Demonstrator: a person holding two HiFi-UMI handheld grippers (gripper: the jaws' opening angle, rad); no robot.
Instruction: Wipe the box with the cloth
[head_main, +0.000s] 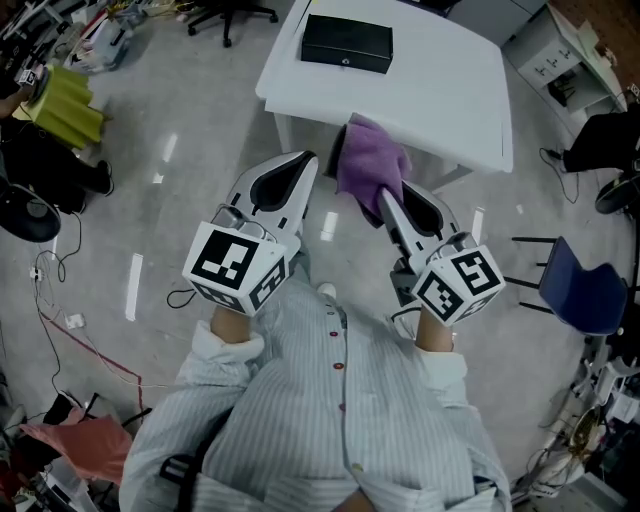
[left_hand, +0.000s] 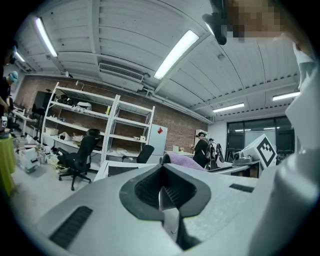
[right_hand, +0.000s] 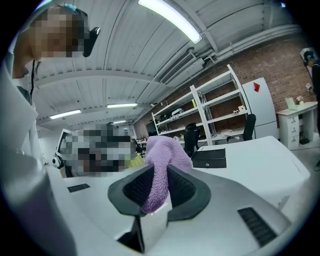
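One end of the purple cloth (head_main: 370, 165) is pinched in the right gripper (head_main: 384, 203), leaving its loose bulk forward for wiping. The left gripper (head_main: 303, 163), pressed together on nothing, seems kept spare to steady the black box (head_main: 346, 44), well ahead on the white counter (head_main: 445, 95)

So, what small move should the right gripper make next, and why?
Probably carry the right gripper forward over the table toward the black box. Its jaws are clamped on the purple cloth, while the black box lies ahead on the table, not yet touched.
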